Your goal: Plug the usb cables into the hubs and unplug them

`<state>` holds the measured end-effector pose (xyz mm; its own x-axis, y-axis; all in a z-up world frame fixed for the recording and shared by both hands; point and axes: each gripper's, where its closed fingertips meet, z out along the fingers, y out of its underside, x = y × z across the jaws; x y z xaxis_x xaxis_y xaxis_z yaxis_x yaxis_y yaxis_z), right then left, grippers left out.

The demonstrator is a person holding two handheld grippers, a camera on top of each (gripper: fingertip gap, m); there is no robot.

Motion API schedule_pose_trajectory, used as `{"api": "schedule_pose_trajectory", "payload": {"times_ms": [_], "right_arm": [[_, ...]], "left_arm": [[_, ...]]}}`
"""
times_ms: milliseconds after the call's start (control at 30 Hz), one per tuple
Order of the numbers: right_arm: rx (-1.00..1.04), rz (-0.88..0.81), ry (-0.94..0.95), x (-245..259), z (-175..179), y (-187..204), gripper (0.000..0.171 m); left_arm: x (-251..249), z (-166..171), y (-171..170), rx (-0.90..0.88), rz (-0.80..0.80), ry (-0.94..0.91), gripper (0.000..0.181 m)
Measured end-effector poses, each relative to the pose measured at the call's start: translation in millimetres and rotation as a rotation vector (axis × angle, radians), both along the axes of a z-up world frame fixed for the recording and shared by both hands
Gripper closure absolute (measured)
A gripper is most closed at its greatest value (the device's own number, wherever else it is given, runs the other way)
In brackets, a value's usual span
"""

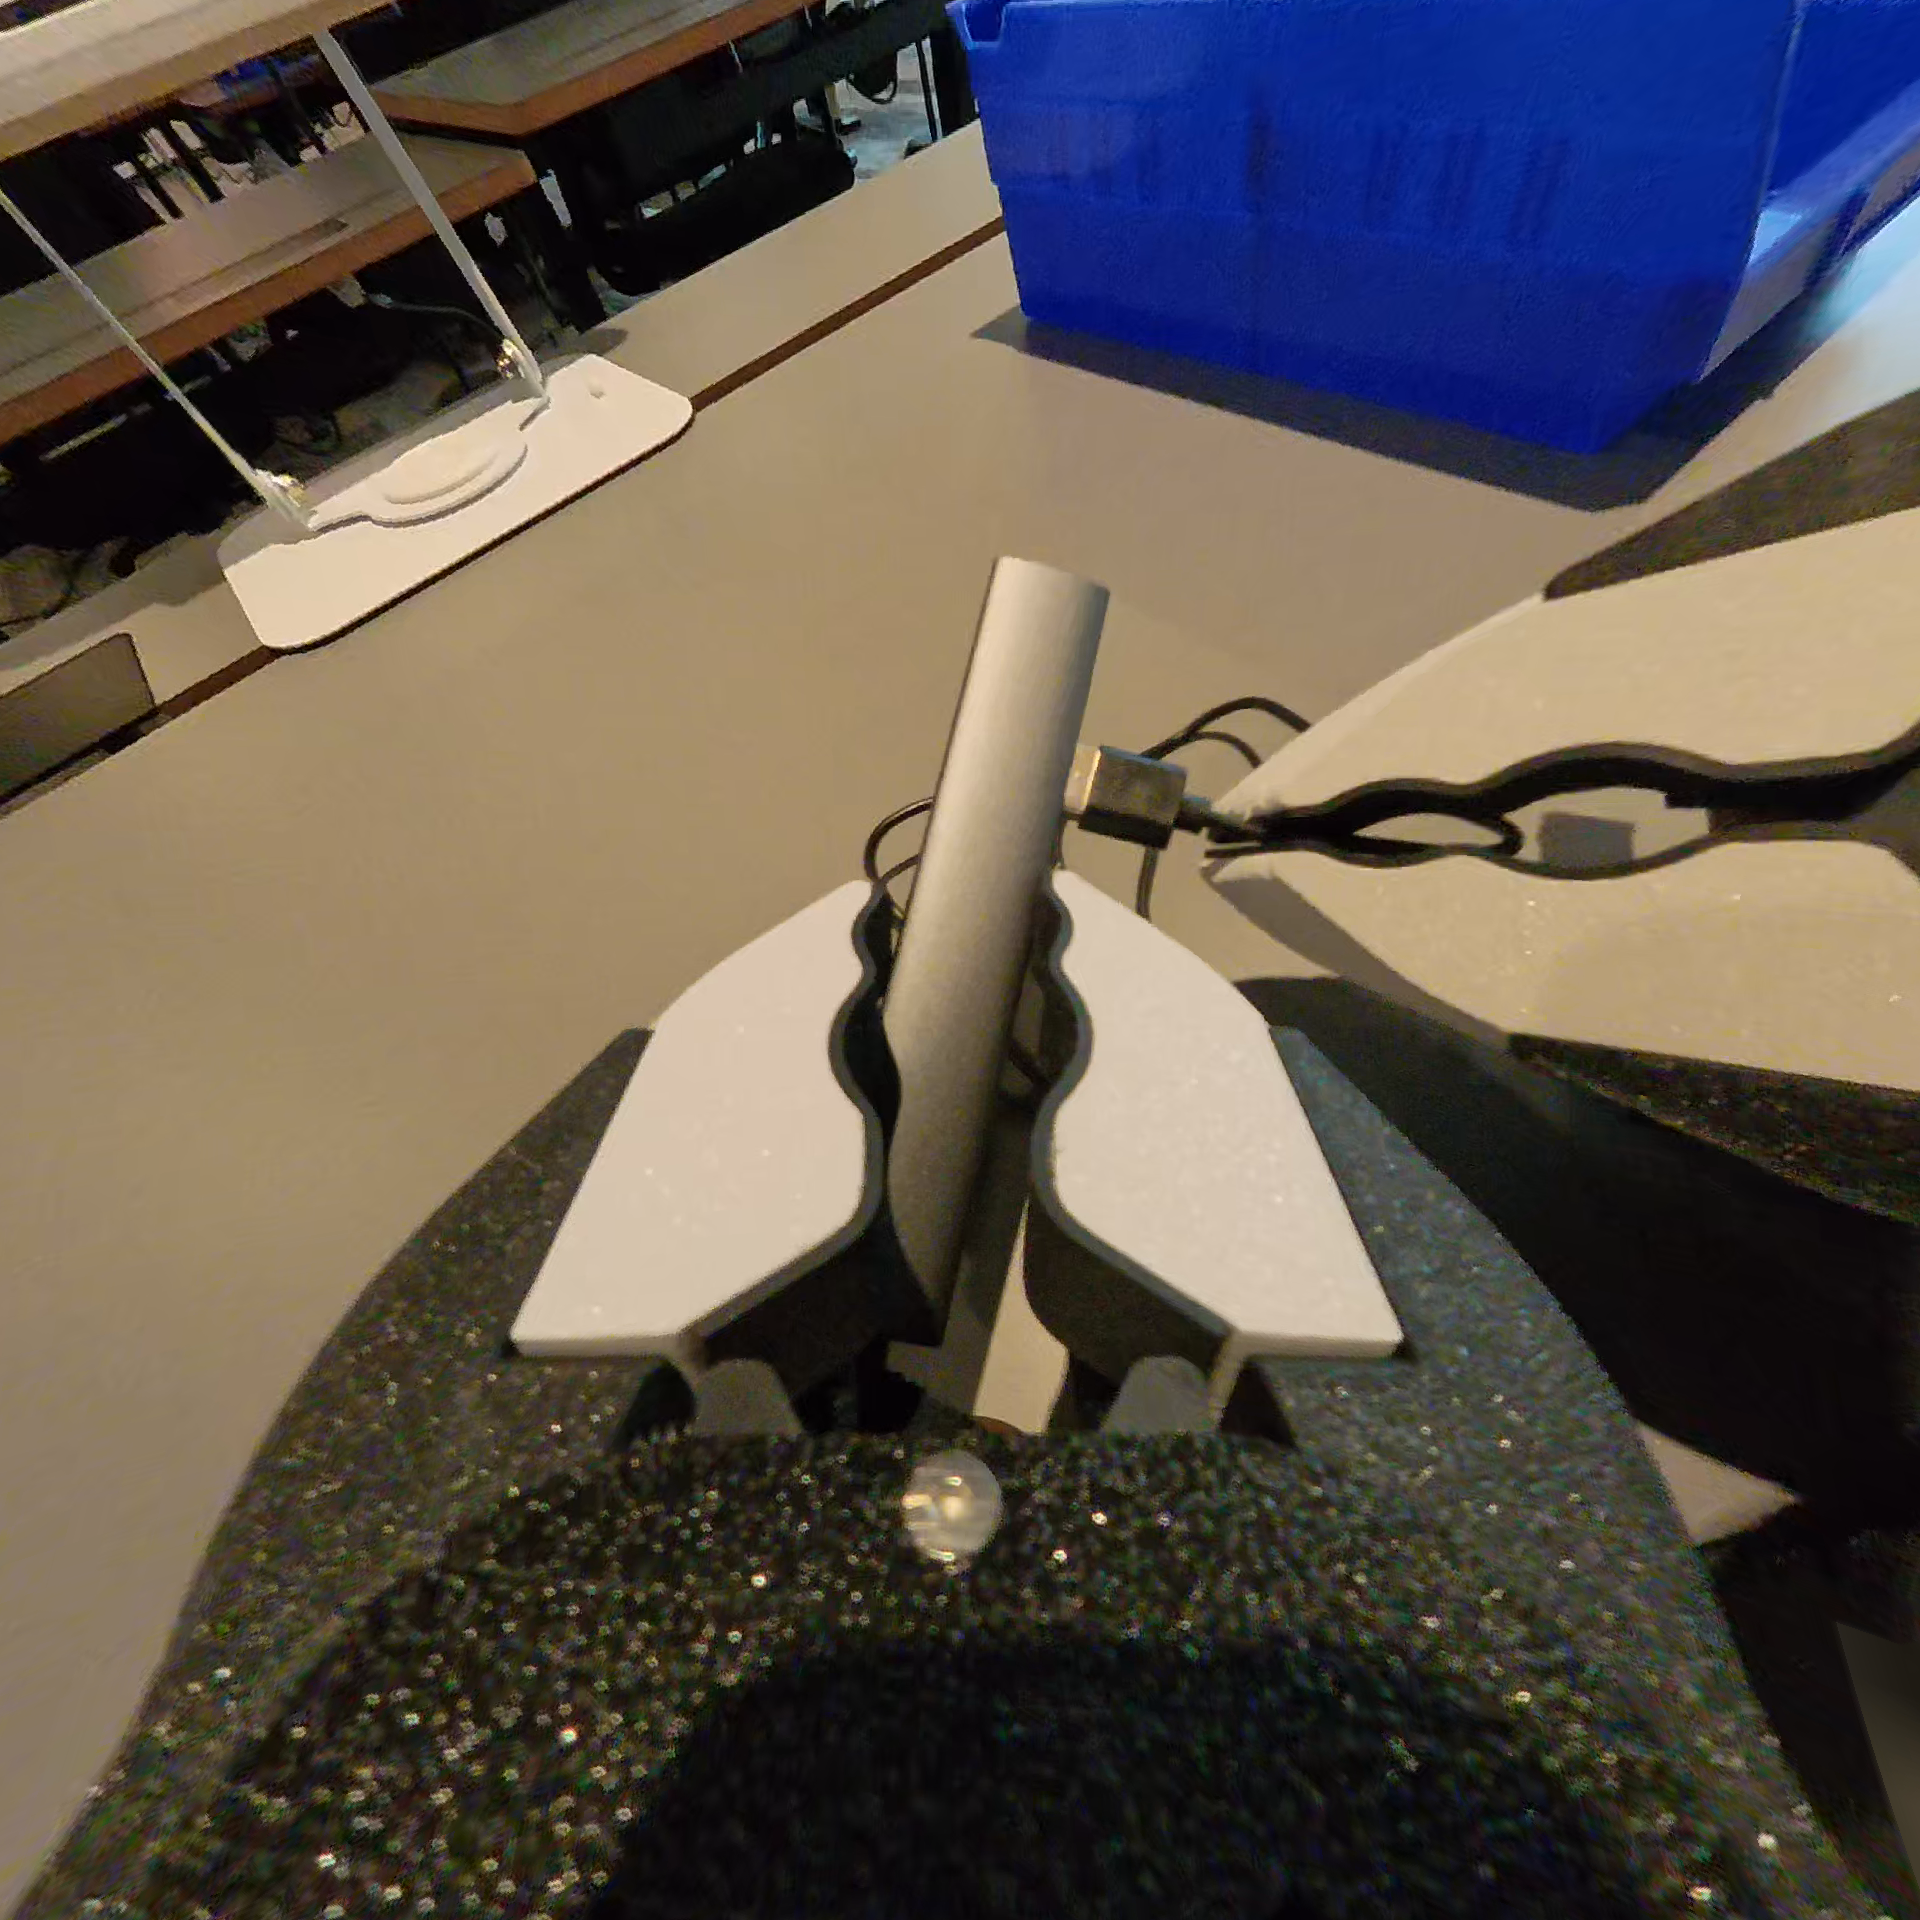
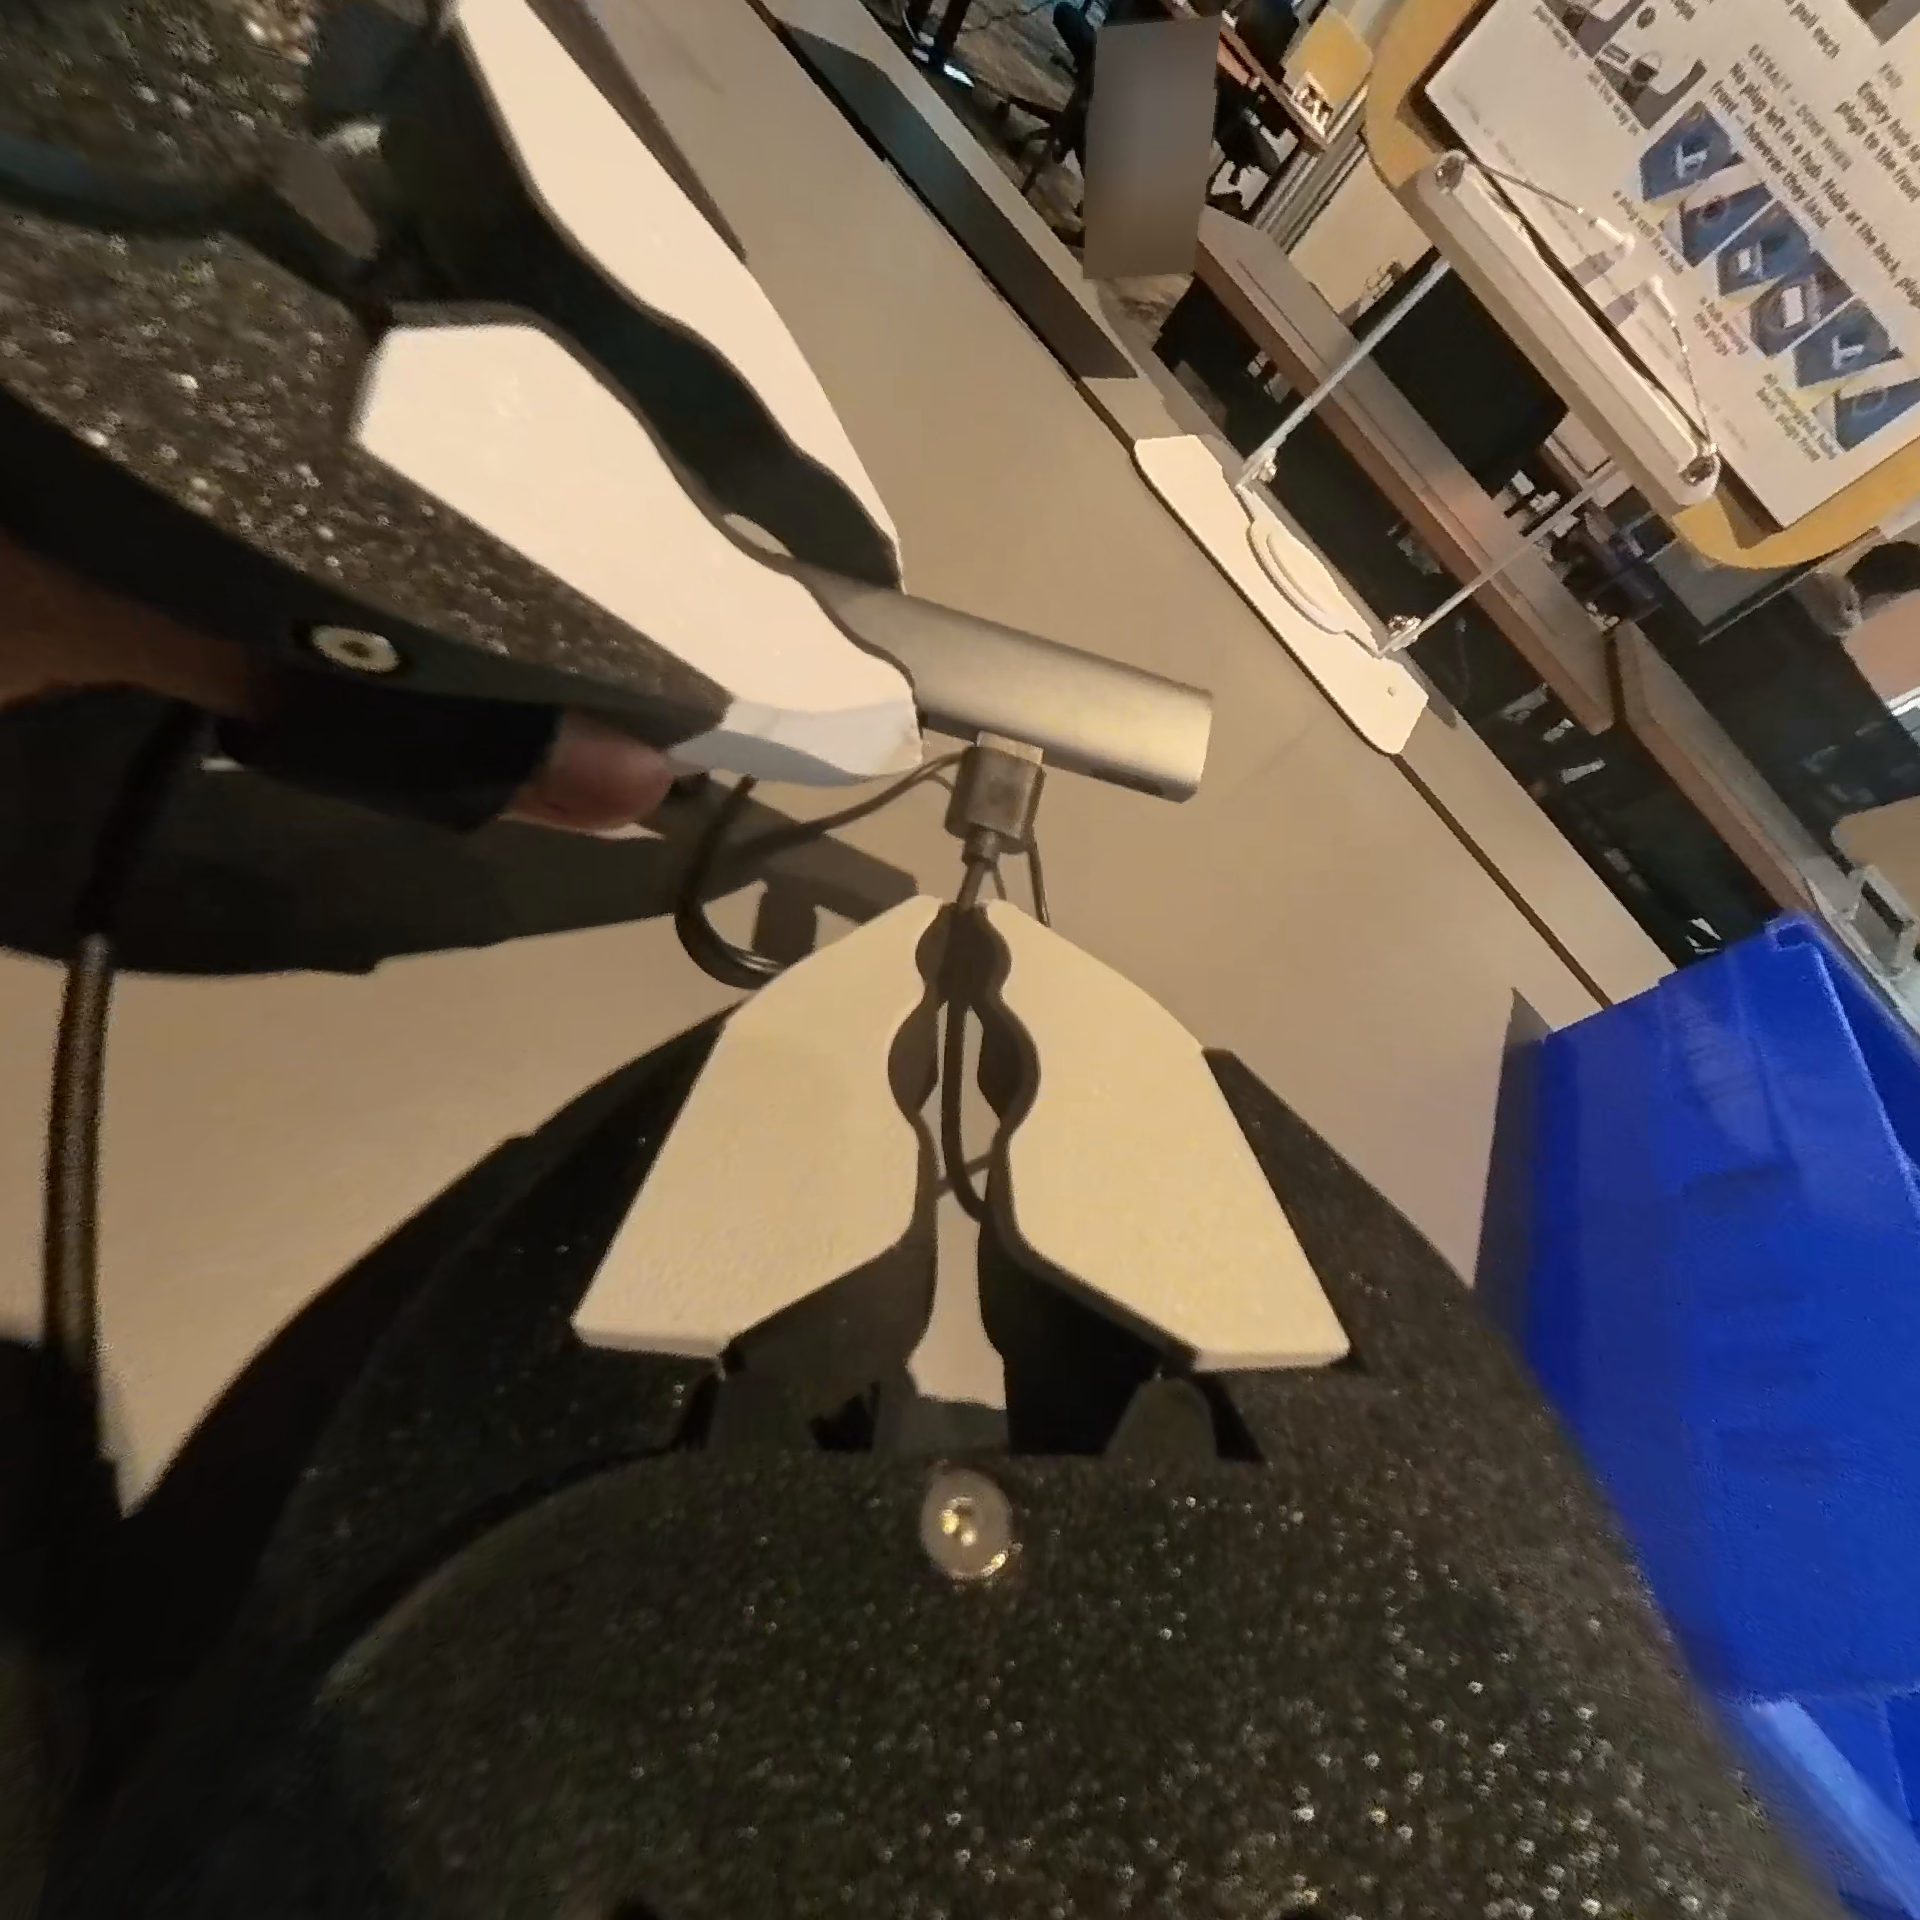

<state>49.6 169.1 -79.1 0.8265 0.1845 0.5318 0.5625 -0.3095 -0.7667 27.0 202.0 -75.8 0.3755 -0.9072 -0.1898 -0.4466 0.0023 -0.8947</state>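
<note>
A slim grey USB hub stands up between my left gripper's fingers, held above the table. It also shows in the right wrist view. A black USB plug sits at the hub's right side, its metal end in or at a port. In the right wrist view the plug points up into the hub's underside. My right gripper is shut on the thin black cable just behind the plug. It enters the left wrist view from the right. More cable loops hang below.
A blue plastic bin stands at the back right of the grey table; it also shows in the right wrist view. A white stand base with clear rods sits at the back left, holding an instruction sheet. A person's hand holds the left gripper.
</note>
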Motion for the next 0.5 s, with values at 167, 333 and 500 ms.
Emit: {"api": "schedule_pose_trajectory", "payload": {"times_ms": [167,333,500], "right_arm": [[-0.04,-0.054,-0.028,14,-6,-7,0.169],[0.015,-0.001,0.041,11,3,-12,0.169],[0.044,-0.021,0.047,16,7,-11,0.169]], "left_arm": [[-33,13,47,-0.076,0.24,-0.141,0.157],[-68,20,75,-0.114,0.238,-0.214,0.158],[-58,15,63,-0.012,0.187,-0.126,0.157]]}}
